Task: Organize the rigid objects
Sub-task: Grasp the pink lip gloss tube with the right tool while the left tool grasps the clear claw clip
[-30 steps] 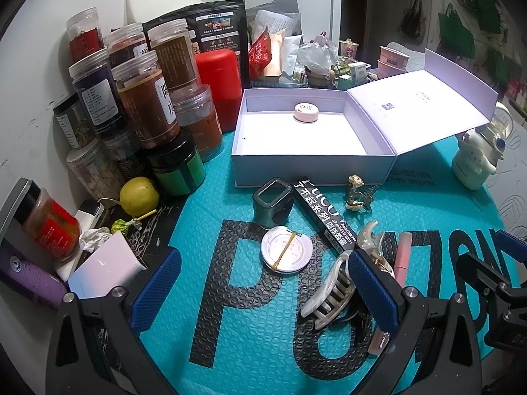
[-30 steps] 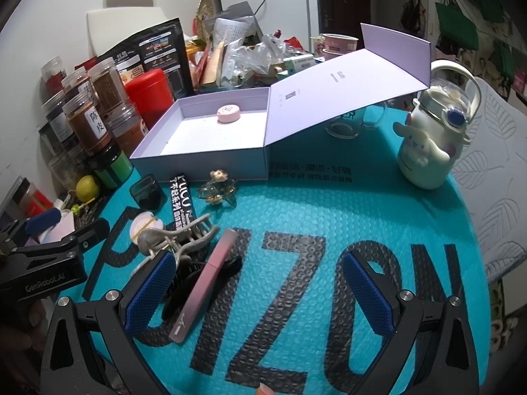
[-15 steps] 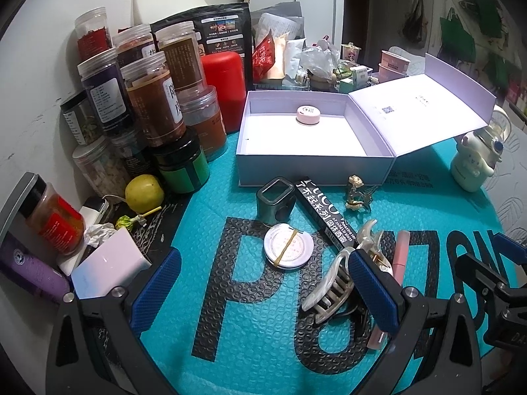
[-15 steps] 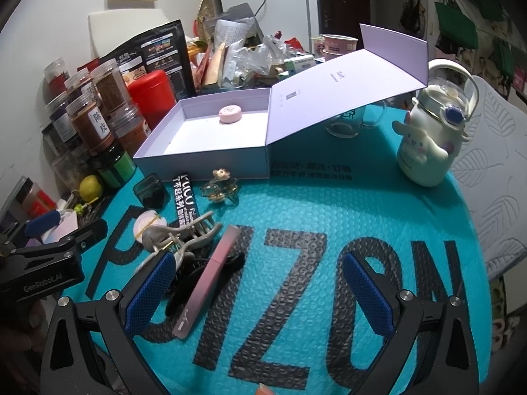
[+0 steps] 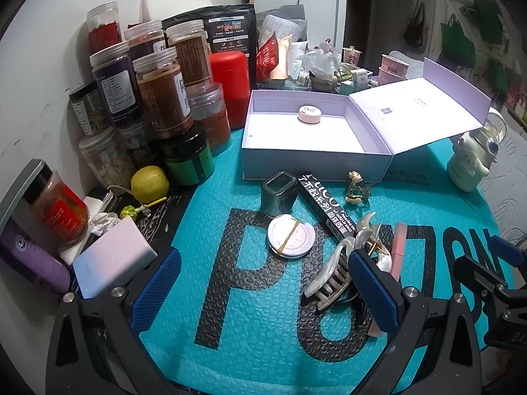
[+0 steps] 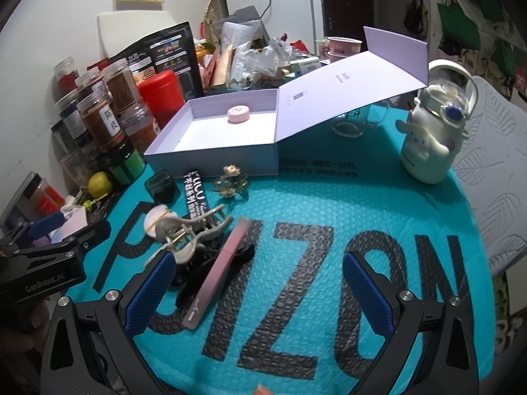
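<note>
Small rigid objects lie clustered on a teal bubble mailer [image 5: 250, 339] in the middle of both views. In the left wrist view, a pearly hair claw clip [image 5: 332, 275] sits at centre right, its lower side touching the right finger of the left gripper [image 5: 262, 291], whose jaws are spread wide with nothing between them. Just above the clip lie a round white tin [image 5: 290, 236] banded with a yellow elastic, a long black box [image 5: 324, 205] with white lettering, a dark square-topped bottle [image 5: 278, 191] and a small gold ornament [image 5: 356, 187]. A pink tube [image 5: 397, 251] lies to the right of the clip.

Above these, in the upper centre, stands an open lilac box [image 5: 309, 164] with its lid folded out to the right; a small pink round case [image 5: 309, 113] rests inside near the back wall.

In the right wrist view, the right gripper [image 6: 258, 288] is also wide open and holds nothing, low in the frame over the mailer's black lettering. The pink tube runs diagonally just inside its left finger. Spice jars [image 5: 164, 95] crowd the upper left, and a white character bottle [image 6: 431, 138] stands at the right.
</note>
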`<state>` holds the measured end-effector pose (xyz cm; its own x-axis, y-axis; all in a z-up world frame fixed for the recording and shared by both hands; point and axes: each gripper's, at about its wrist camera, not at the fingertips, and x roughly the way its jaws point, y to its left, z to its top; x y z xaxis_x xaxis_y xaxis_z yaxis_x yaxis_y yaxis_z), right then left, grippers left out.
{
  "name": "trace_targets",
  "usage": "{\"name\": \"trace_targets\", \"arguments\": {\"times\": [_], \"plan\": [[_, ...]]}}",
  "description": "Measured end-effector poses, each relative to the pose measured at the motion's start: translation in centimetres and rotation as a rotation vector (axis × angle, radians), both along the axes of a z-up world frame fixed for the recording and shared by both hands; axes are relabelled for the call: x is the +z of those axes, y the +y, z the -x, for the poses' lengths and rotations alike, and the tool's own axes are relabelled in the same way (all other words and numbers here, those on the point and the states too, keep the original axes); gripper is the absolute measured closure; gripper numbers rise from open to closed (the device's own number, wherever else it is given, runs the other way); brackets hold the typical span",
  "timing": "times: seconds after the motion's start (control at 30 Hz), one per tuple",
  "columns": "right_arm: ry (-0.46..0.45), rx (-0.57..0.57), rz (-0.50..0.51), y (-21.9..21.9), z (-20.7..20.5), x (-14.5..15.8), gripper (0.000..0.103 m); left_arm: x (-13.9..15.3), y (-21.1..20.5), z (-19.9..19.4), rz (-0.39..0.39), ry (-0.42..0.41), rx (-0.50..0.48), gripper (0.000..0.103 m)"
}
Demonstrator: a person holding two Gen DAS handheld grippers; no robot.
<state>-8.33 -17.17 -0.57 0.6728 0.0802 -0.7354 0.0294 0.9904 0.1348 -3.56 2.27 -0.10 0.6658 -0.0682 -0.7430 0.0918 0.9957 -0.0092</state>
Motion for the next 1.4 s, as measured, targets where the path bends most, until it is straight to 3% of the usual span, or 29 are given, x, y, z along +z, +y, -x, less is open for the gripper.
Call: {"name": "trace_targets", "arguments": {"times": [0.47,0.63,0.83,1.13,1.17,1.2,1.4], "plan": [[0.005,0.095,0.019,1.7,0.9,-1.8,0.000,-2.2,1.1,1.9,0.027,0.028,0.030,0.000],[0.023,0.141,-0.022,2.5,0.1,-3.0,0.000,-3.0,1.6,2.0,0.042,0.038,0.029,0.000],[0.049,0.159,-0.063,2.9,-0.9,-4.5,0.009,-3.9,2.3,1.7,0.076,0.045,0.020,0.000],[0.113,0.178,-0.100,3.0,-3.0,-6.7,0.045,-4.8,1.6,1.0,0.111,0.067,-0.048,0.000],[0.118,0.185,-0.097,3.1,-3.2,-6.8,0.057,-4.7,1.5,0.9,0.112,0.067,-0.054,0.000],[0.124,0.188,-0.088,3.3,-3.4,-7.0,0.077,-4.7,1.2,0.7,0.114,0.065,-0.066,0.000],[0.115,0.176,-0.084,2.8,-3.6,-6.8,0.089,-4.0,-0.6,0.3,0.140,0.024,-0.157,0.000]]}}
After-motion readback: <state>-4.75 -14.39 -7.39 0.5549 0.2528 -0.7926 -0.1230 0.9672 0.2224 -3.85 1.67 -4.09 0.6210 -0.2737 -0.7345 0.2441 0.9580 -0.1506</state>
